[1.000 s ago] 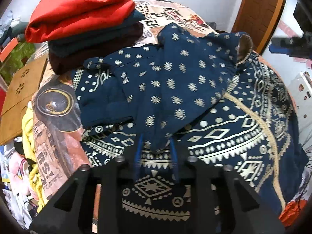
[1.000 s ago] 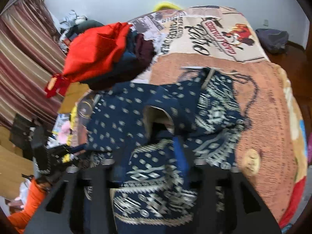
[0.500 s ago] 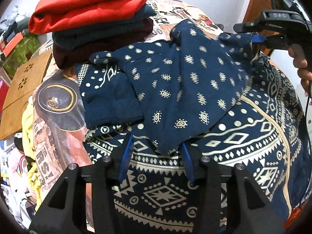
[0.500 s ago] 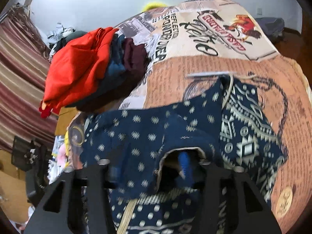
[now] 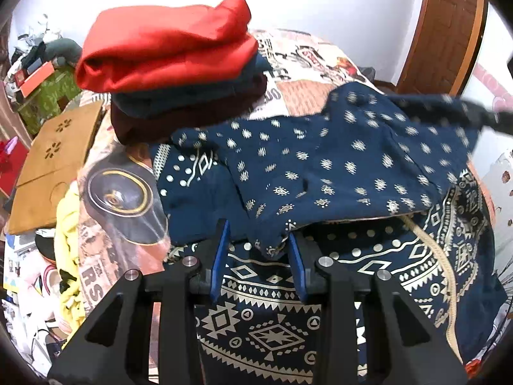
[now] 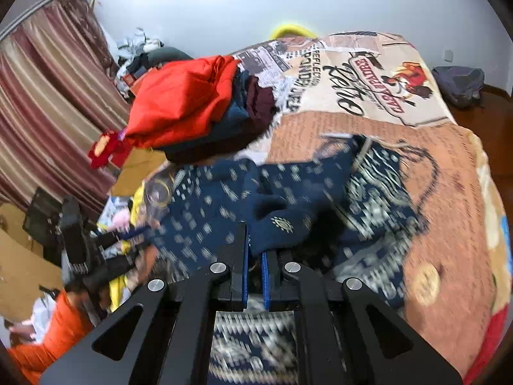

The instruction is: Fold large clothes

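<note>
Item: navy patterned garment point(image 5: 336, 166), large, gold-printed, spread over the near half of the bed point(image 6: 433, 166), its upper layer lifted off the lower panel that lies against the near edge. Right gripper point(image 6: 255, 256): jaws pressed together on a fold of the dotted upper layer, cloth bunched just above the blue pads point(image 6: 245, 256). Left gripper point(image 5: 258, 256): jaws closing, a hanging point of the same layer between the blue pads point(image 5: 221, 253); in the left wrist view there is a gap on each side of the cloth, so it reads as not yet pinched. Neighbouring item: stack of folded clothes point(image 5: 179, 70), red on top, dark blue and maroon beneath, toward the far-left corner of the bed, just beside the garment's far edge. Risks, as judged: the left jaws may close on only the tip of the cloth, or miss it, and that corner would then drop and skew the fold; the right grip holds a thick bunch and may carry a second layer along, dragging the lower panel out of flat; a sweep toward the far-left corner could catch the stack and topple it; the trailing tan cord point(image 5: 439, 256) near the right edge could snag.
</note>
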